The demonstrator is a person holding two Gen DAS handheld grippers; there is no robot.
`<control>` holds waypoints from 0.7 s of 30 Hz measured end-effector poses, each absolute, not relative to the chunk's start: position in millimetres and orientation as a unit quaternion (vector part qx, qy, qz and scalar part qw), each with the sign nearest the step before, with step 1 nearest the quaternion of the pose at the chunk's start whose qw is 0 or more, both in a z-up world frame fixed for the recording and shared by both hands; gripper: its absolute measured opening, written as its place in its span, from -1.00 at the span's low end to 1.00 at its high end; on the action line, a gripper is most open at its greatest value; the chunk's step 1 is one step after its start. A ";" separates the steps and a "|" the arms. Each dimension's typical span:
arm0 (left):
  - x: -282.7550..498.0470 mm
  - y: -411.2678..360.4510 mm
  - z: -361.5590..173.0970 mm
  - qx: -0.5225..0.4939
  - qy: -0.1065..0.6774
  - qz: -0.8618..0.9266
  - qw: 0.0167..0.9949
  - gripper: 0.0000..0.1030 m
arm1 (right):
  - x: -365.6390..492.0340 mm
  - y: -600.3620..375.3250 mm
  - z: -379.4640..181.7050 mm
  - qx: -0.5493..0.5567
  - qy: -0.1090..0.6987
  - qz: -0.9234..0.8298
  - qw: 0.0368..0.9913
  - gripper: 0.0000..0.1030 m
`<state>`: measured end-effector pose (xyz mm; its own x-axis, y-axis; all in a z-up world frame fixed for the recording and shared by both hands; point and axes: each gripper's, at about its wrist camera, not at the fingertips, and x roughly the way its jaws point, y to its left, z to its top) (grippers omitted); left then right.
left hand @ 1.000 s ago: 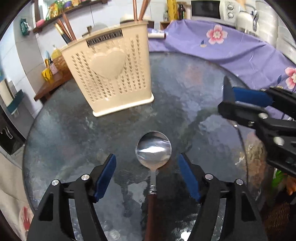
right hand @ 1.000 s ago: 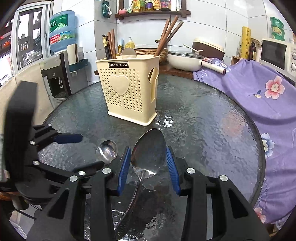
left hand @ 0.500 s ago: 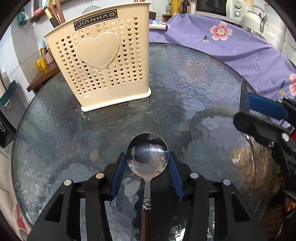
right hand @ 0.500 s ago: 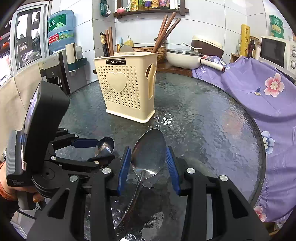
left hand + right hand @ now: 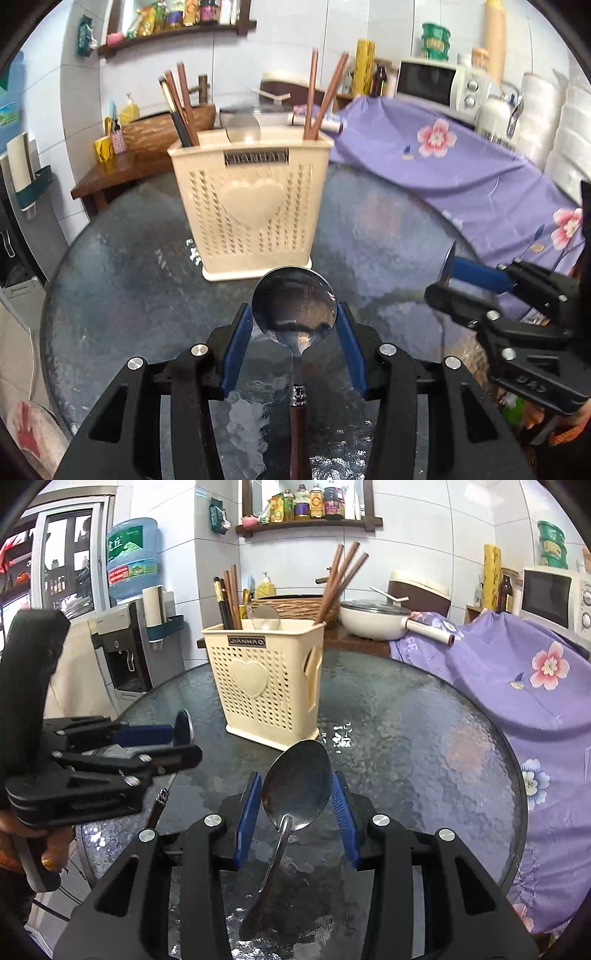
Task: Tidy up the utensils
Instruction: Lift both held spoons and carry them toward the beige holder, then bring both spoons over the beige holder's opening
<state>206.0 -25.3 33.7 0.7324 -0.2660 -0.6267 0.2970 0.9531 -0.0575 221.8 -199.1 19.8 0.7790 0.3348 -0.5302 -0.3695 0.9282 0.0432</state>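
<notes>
My left gripper is shut on the bowl of a round steel spoon with a brown handle, held above the glass table. My right gripper is shut on the bowl of an all-steel spoon, whose handle hangs down toward me. The cream utensil holder with a heart on its front stands upright just beyond both spoons; chopsticks and a steel utensil stick out of it. In the right wrist view the left gripper with its spoon hangs at the left, the holder behind it.
A purple flowered cloth covers the right side past the table edge. A microwave, a pan and a wicker basket sit on the counter behind. A water dispenser stands at far left.
The left gripper's jaws closed on the brown-handled spoon's bowl, then lifted it off the table and tilted up toward the holder. The right gripper kept still with its spoon.
</notes>
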 end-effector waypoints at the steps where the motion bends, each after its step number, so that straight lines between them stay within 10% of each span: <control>1: 203.8 -24.7 36.5 0.022 0.329 -0.152 0.932 -0.11 | 221.2 -197.7 21.5 -0.033 0.274 0.188 0.943 -0.23; 21: 191.5 -8.6 63.2 0.001 0.290 -0.170 0.942 -0.12 | 216.7 -189.4 45.0 -0.024 0.277 0.232 0.932 -0.24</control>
<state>191.5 -8.6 63.2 0.7739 -0.3203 -0.5464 0.3212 0.9420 -0.0972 216.7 -189.4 45.0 0.7386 0.4198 -0.5274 -0.4467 0.8908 0.0834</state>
